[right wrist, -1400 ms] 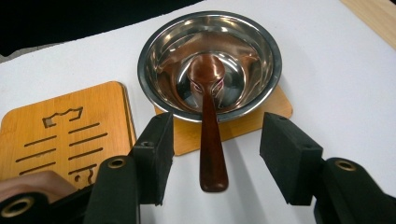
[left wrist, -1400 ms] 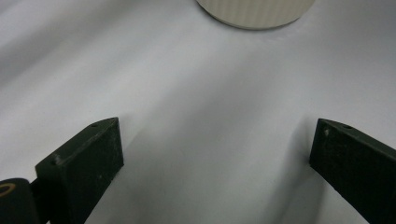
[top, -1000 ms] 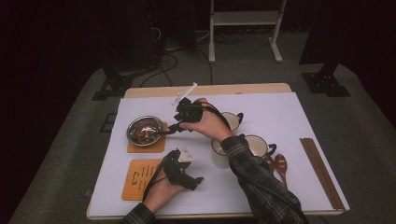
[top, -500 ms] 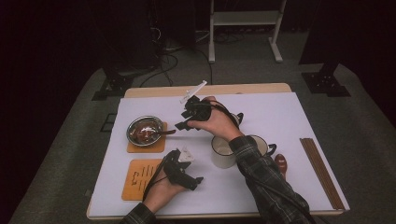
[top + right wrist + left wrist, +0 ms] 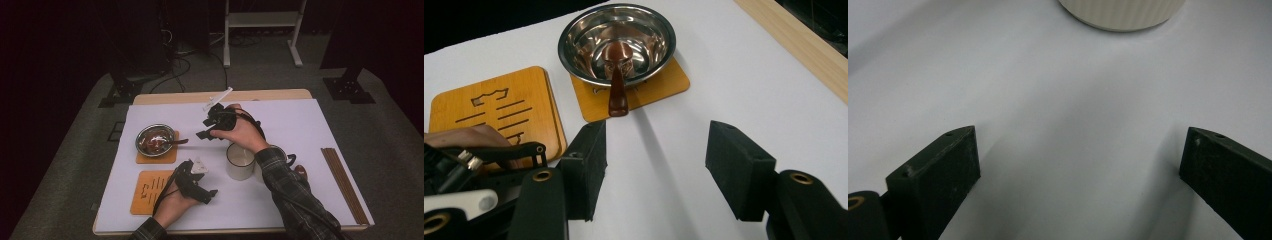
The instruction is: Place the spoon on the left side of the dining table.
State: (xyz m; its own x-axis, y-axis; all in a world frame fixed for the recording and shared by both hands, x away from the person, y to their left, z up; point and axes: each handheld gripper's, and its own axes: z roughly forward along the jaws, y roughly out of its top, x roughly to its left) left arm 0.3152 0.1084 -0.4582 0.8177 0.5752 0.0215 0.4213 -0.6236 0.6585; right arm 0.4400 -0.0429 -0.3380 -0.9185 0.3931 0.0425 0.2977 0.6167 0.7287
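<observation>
White table: spoon (image 5: 616,90) in bowl (image 5: 617,44), beyond right gripper's (image 5: 654,150) empty jaws

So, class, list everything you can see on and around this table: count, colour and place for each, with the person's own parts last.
Bowl: one, steel, on far coaster.
Spoon: one, brown, in the bowl.
Coasters: two, orange wood, table's left.
Mug: one, cream, table centre.
Chopsticks: brown, right edge.
Table cover: one, white.
Stand: one, white, behind table.
Left gripper: black, open, resting near the mug.
Right gripper: black, open, empty, raised beside the bowl.
</observation>
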